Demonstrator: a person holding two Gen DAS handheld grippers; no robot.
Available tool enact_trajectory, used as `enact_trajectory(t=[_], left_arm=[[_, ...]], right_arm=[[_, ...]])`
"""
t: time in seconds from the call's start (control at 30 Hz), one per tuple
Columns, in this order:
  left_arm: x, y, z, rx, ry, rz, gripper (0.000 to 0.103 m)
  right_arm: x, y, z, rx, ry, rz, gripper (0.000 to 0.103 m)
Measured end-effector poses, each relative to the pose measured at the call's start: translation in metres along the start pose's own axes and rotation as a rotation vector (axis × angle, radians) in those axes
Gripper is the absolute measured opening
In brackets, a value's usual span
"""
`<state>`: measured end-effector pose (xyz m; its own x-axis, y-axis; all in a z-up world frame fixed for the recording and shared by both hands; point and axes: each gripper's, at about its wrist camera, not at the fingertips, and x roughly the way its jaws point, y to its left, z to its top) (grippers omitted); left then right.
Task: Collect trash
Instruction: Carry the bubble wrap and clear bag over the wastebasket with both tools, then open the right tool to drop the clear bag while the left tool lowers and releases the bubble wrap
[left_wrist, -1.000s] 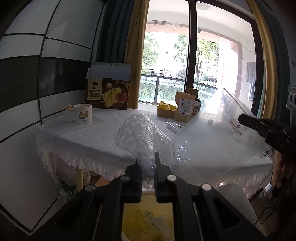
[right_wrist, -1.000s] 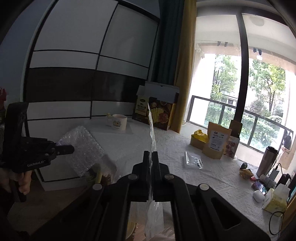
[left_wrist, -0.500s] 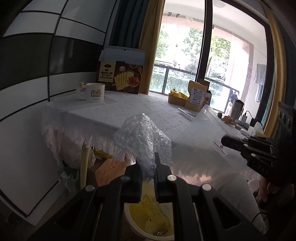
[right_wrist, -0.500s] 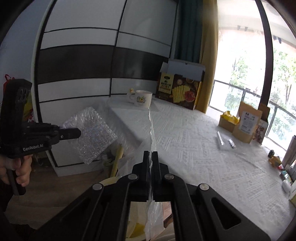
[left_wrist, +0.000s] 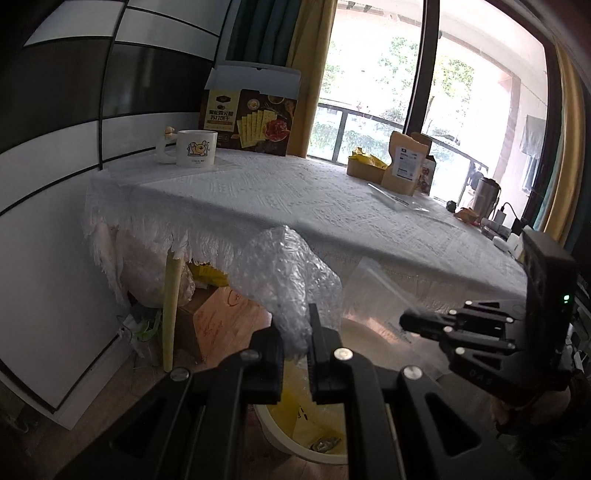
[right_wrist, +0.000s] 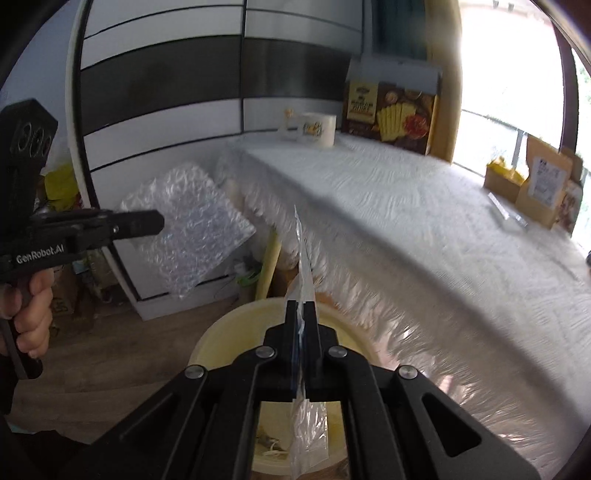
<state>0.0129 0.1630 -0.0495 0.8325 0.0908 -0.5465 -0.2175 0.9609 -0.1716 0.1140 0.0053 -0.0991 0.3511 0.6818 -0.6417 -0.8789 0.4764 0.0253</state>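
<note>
Left wrist view: left tool clenched on bubble wrap, right tool pinching clear bag; both above bin at lower centre frame, likely for drop.

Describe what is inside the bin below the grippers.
The bin holds yellow wrappers and a small dark scrap. The left gripper, the bubble wrap and the plastic bag hide the rest.

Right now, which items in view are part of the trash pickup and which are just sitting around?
In play:
- bubble wrap, held in the left hand-held gripper
- clear plastic bag, held in the right hand-held gripper
- trash bin, on the floor below both

Just lying about:
- mug
- cracker box
- kraft pouch
- steel tumbler
</note>
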Motion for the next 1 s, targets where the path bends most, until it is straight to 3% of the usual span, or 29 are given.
enact_trajectory(t=[0.2,0.27,0.33,0.4,0.67,1.0], left_arm=[[0.012,-0.006,-0.007,0.029,0.043,0.023,0.009],[0.015,-0.008,-0.009,0.034,0.06,0.024,0.009],[0.018,-0.01,-0.01,0.038,0.069,0.024,0.009],[0.02,-0.012,-0.01,0.041,0.079,0.026,0.009],[0.036,-0.031,-0.018,0.071,0.151,0.009,0.009],[0.064,-0.052,-0.036,0.082,0.274,0.062,0.009]], right_arm=[[0.029,-0.007,-0.013,0.03,0.112,0.046,0.003],[0.031,-0.01,-0.017,0.038,0.124,0.044,0.016],[0.026,-0.016,-0.017,0.056,0.096,0.046,0.04],[0.02,-0.022,-0.017,0.074,0.067,0.043,0.045],[0.002,-0.051,-0.017,0.144,0.026,0.0,0.045],[-0.03,-0.075,-0.019,0.181,-0.028,-0.051,0.045]])
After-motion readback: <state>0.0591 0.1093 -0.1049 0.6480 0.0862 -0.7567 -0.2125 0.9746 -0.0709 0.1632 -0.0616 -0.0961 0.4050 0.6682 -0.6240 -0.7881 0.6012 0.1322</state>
